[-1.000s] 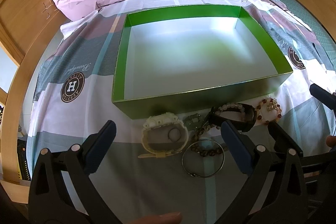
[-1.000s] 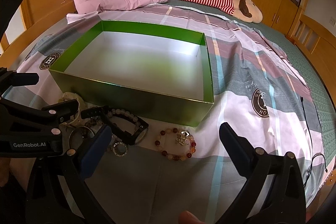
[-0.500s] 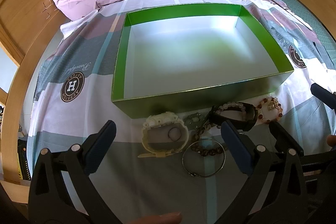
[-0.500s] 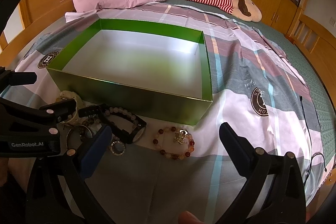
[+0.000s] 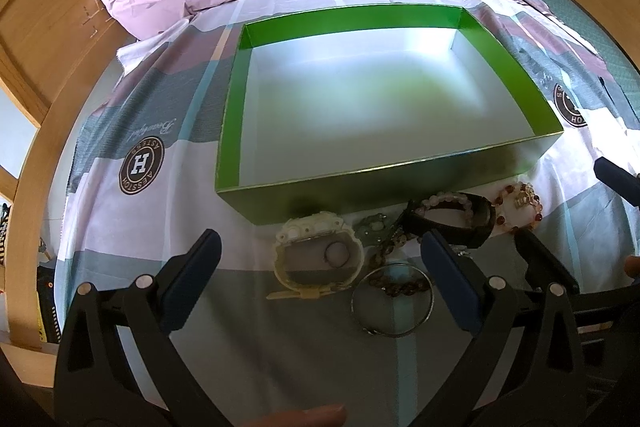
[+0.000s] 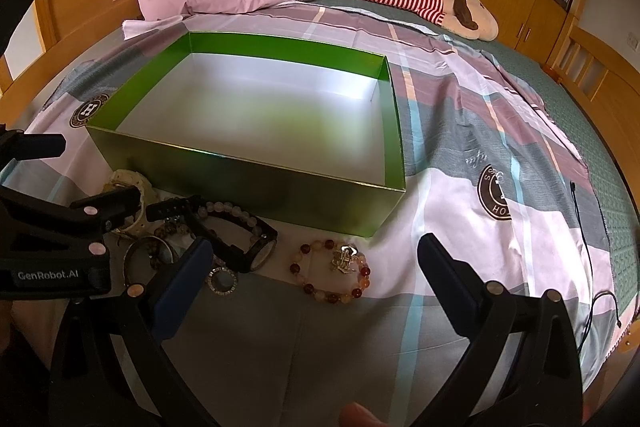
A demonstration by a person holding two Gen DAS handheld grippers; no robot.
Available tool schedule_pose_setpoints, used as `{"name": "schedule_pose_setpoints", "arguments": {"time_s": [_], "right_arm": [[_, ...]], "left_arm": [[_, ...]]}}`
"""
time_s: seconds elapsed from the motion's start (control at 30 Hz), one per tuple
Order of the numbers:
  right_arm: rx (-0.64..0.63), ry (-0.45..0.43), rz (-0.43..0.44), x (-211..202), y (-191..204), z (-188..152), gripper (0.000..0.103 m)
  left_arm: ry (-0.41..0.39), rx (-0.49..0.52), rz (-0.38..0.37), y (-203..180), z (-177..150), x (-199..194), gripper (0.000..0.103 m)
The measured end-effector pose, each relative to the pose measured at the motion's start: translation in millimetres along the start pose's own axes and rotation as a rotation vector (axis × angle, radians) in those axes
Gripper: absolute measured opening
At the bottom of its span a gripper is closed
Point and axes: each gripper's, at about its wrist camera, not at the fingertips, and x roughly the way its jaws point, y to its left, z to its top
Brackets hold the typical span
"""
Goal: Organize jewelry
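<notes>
Left gripper [image 5: 320,267]: jaws apart, empty; we hold it over the cream watch [image 5: 318,255].
Jewelry: in a heap on the bedsheet [image 5: 120,227], just before the green box [image 5: 384,183]; silver bangle [image 5: 392,301], black watch [image 6: 240,239], beaded bracelet [image 6: 332,273].
Right gripper [image 6: 316,279]: jaws apart, empty, above the bracelet.
Advice: we take one untangled piece at a time.

My left arm covers part of the cream watch [image 6: 132,187] in the right view; the tangled chain pieces [image 5: 384,247] are too small to identify.
</notes>
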Motion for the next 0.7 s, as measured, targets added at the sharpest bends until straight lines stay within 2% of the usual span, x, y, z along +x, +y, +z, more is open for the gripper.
{"name": "schedule_pose_setpoints", "arguments": {"time_s": [0.1,0.2,0.33,0.4,0.53,0.6,0.67,0.7], "right_arm": [[0.002,0.005,-0.011,2,-2,0,0.1],[0.01,0.025,-0.06,7,-7,0,0.1],[0.054,0.08,-0.091,17,-22,-3,0.1],[0.079,0.088,-0.079,17,-27,-5,0.1],[0.135,0.111,-0.052,18,-37,-6,0.1],[0.168,0.153,-0.055,23,-42,-9,0.092],[0.207,0.19,-0.049,27,-48,-12,0.067],[0.233,0.197,-0.041,29,-52,-13,0.062]], "left_arm": [[0.005,-0.022,-0.005,5,2,0,0.099],[-0.011,-0.045,0.004,11,4,0,0.099],[-0.007,-0.058,0.013,14,5,1,0.098],[0.001,-0.053,0.0,13,5,2,0.09],[0.0,-0.041,-0.003,10,3,1,0.082],[0.002,-0.038,0.0,12,4,1,0.073],[0.004,-0.045,0.004,20,6,0,0.062],[0.003,-0.067,0.006,28,7,0,0.055]]}}
